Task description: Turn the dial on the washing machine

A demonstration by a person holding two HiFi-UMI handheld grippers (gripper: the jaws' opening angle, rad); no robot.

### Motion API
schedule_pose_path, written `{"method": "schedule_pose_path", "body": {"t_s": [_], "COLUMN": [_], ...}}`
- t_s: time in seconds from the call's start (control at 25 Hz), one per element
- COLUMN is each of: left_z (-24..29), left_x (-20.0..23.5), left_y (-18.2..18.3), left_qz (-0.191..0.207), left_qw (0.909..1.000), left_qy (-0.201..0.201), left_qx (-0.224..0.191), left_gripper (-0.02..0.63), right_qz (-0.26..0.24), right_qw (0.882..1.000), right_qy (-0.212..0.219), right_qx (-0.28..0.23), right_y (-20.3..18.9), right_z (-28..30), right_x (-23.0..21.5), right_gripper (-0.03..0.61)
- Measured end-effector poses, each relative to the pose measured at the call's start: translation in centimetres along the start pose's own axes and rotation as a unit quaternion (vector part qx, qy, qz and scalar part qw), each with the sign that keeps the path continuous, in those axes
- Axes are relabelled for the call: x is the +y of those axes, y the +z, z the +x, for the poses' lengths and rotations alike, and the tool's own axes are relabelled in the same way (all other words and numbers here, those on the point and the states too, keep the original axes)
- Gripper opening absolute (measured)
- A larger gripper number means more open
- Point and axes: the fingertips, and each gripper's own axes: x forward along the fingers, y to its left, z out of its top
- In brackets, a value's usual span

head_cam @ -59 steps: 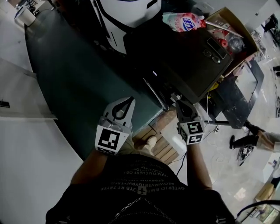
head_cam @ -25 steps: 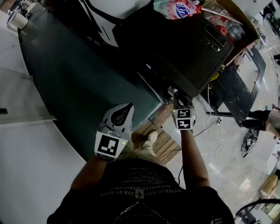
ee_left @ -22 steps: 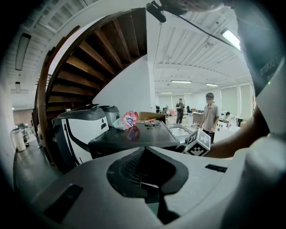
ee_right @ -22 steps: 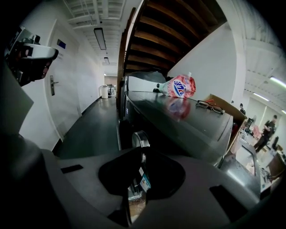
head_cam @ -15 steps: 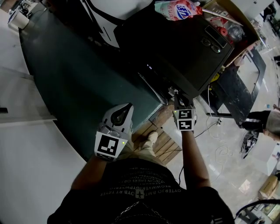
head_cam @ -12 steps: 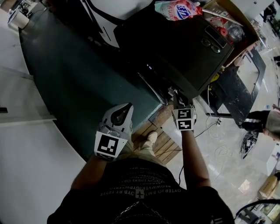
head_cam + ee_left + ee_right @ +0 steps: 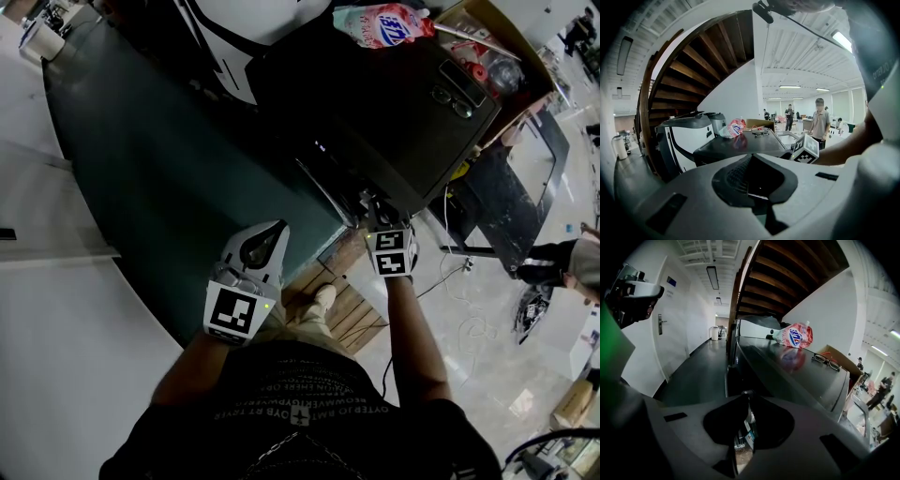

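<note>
A person stood before a dark-topped washing machine (image 7: pixel 403 103), a gripper in each hand. The right gripper (image 7: pixel 378 211) was pressed to the machine's front edge, and its own view showed the fingers (image 7: pixel 761 423) clenched at their tips on a small rounded knob, the dial (image 7: pixel 748 392), with only a narrow slit between them lower down. The left gripper (image 7: pixel 272 230) hung well apart from the machine over a dark green surface (image 7: pixel 141 141), its fingers pressed together on nothing. A pink-and-white pouch (image 7: pixel 380 23) and a pair of glasses (image 7: pixel 453 101) lay on the machine's top, with a cardboard box (image 7: pixel 497 47) just beyond.
</note>
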Motion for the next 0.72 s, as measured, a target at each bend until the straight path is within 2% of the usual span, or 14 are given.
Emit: {"method": "schedule_pose_path", "body": {"t_s": [0.4, 0.56, 0.72], "left_z": [-0.4, -0.7, -1.0], "left_x": [-0.3, -0.3, -0.3], "left_y": [0.1, -0.2, -0.2], "left_qz": [-0.006, 0.01, -0.001], "left_qw": [1.0, 0.9999, 1.0], "left_qy": [0.0, -0.001, 0.004], "left_qx": [-0.003, -0.001, 0.002], "left_gripper": [0.005, 0.005, 0.005], "right_qz": [0.022, 0.016, 0.003], "right_qw": [1.0, 1.0, 1.0], "right_qy": [-0.002, -0.001, 0.003], "right_qx": [0.01, 0.005, -0.013], "right_y": [-1.4, -0.7, 0.9], "right_z": [-0.4, -0.6, -0.8], "right_x": [-0.4, -0.2, 0.4], "right_gripper": [0.031, 0.034, 0.034]}}
